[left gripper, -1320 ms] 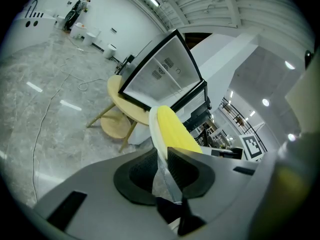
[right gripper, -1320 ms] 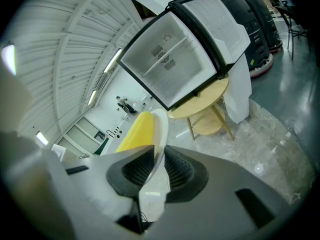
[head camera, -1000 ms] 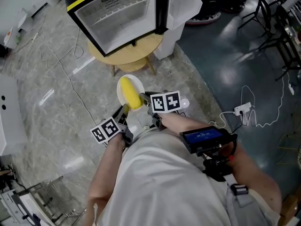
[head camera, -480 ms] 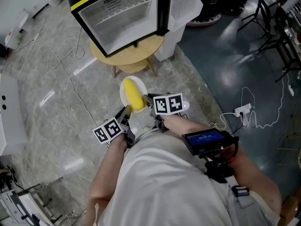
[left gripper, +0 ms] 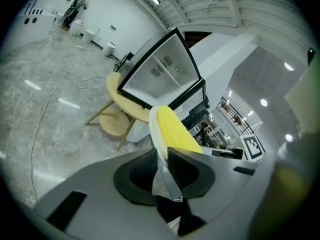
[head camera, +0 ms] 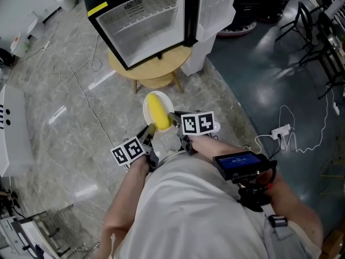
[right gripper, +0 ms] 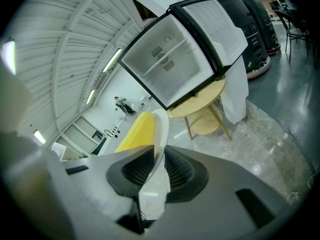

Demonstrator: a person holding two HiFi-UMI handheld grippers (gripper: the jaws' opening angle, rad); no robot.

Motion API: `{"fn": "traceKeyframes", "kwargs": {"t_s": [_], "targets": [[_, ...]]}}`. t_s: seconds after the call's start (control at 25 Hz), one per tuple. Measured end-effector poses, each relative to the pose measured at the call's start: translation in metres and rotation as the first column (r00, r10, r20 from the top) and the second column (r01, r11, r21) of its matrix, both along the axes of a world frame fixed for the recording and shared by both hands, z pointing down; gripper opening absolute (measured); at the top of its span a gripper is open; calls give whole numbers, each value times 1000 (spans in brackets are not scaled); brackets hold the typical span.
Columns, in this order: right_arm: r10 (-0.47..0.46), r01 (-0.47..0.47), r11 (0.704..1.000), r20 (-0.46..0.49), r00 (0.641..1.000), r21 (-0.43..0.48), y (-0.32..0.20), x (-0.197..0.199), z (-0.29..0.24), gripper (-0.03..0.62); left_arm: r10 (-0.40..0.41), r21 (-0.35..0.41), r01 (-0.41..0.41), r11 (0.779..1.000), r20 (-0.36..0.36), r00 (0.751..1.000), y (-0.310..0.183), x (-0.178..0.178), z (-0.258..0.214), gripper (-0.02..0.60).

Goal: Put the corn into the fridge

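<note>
A yellow corn cob (head camera: 159, 111) lies on a small white plate (head camera: 150, 99) that I hold in front of me. My left gripper (head camera: 147, 132) is shut on the plate's near left rim and my right gripper (head camera: 173, 117) is shut on its right rim. In the left gripper view the plate (left gripper: 153, 130) runs between the jaws with the corn (left gripper: 175, 131) on it. The right gripper view shows the plate (right gripper: 161, 126) and corn (right gripper: 136, 131) the same way. The fridge (head camera: 145, 26) stands ahead with its door open, on a round wooden table (head camera: 156, 73).
The fridge door (head camera: 215, 9) swings out to the right. A power strip and cable (head camera: 283, 129) lie on the dark floor at right, with chairs (head camera: 318, 31) beyond. A thin white cable (head camera: 81, 96) trails over the marble floor at left. A wire rack (head camera: 48, 225) sits bottom left.
The fridge and table have come lower in the head view, so I am closer to them. The plate with the corn stays held by both grippers and has moved slightly forward.
</note>
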State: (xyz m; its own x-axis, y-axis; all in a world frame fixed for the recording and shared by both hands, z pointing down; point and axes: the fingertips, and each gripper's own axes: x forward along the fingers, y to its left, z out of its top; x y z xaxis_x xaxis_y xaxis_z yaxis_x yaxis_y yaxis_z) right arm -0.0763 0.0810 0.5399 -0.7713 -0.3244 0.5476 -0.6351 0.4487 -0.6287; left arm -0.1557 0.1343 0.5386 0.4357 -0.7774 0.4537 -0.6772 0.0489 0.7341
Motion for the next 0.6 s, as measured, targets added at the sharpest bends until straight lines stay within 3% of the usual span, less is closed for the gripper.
{"fn": "traceKeyframes", "kwargs": {"t_s": [0.6], "targets": [[30, -30, 1000, 0, 1000, 7, 1, 7, -2, 51, 21, 0, -21, 1000, -2, 1000, -2, 5, 0, 70]]}}
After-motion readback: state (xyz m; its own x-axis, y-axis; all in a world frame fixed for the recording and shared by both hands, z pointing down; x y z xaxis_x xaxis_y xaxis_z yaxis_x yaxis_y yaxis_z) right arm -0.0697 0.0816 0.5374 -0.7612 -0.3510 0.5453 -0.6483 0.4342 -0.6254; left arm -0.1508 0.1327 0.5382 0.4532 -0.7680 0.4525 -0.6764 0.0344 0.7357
